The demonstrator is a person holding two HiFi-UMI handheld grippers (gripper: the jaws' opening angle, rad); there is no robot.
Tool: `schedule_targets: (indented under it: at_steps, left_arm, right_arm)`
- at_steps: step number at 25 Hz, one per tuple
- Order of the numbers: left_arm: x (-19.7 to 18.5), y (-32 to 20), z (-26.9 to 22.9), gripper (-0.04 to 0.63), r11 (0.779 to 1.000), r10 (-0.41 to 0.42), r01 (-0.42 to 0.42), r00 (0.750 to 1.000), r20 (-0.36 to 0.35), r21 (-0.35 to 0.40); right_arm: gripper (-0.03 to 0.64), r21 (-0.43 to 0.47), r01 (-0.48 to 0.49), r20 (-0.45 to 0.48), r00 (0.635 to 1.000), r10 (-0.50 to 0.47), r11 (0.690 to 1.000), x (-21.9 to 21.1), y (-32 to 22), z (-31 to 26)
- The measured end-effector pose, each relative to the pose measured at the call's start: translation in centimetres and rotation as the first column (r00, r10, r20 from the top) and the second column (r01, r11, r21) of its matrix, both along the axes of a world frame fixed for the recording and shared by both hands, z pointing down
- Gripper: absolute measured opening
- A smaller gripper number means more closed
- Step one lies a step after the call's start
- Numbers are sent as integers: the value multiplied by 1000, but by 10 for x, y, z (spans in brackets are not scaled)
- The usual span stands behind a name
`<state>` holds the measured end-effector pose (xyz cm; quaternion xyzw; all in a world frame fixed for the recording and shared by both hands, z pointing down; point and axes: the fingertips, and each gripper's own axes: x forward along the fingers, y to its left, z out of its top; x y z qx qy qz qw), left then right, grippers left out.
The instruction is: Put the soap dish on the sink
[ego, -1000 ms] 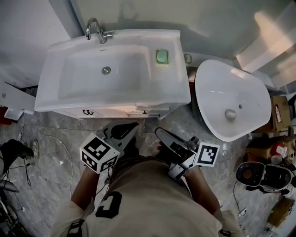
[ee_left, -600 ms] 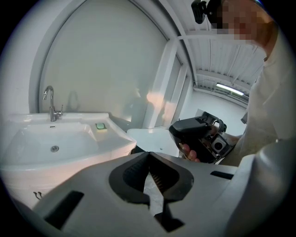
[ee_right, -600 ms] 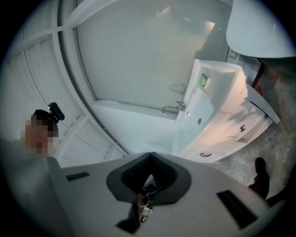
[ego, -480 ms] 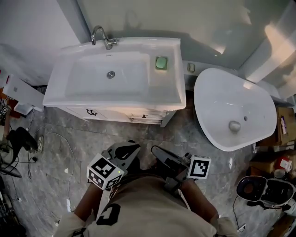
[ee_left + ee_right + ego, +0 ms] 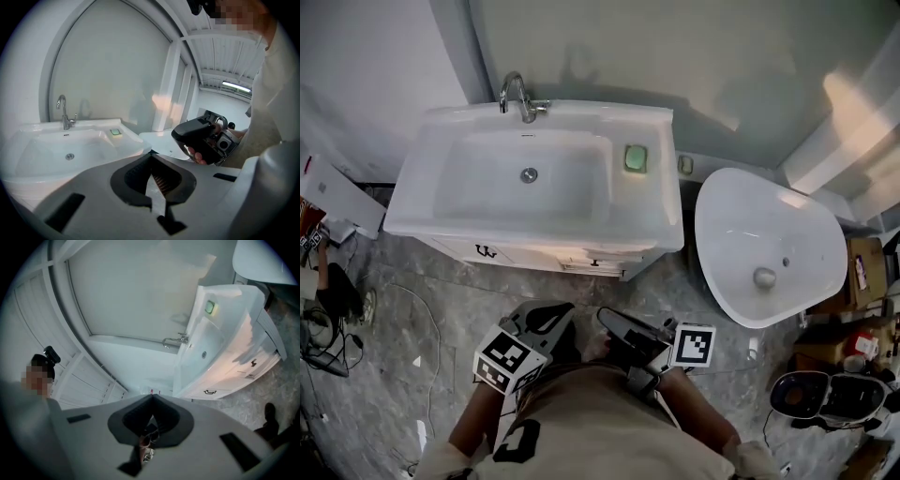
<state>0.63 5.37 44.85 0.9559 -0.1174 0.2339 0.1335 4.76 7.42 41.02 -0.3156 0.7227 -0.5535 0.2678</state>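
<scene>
The green soap dish rests on the right rim of the white sink, beside the basin; it also shows in the left gripper view as the soap dish and in the right gripper view as the soap dish. Both grippers hang close to my torso, well short of the sink cabinet. My left gripper is shut with nothing in it. My right gripper is shut and empty too, and shows as the right gripper in the left gripper view, with a hand on it.
A chrome faucet stands at the sink's back edge. An oval white basin sits right of the cabinet. Cables lie on the marble floor at left; boxes and a round appliance crowd the right.
Both grippers have drawn back a little toward my body and sit lower in the head view. The view has shifted, so the sink looks farther off. The soap dish has stayed on the rim.
</scene>
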Motion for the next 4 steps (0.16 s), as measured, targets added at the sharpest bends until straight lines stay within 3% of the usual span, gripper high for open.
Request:
schedule_targets:
  at_steps: [4]
  left_arm:
    - [-31,-30,2,18,1000,-9,9,1000,6,6]
  right_arm:
    - [8,-3,-21,-28,999,21,1000,-18,-28,-5]
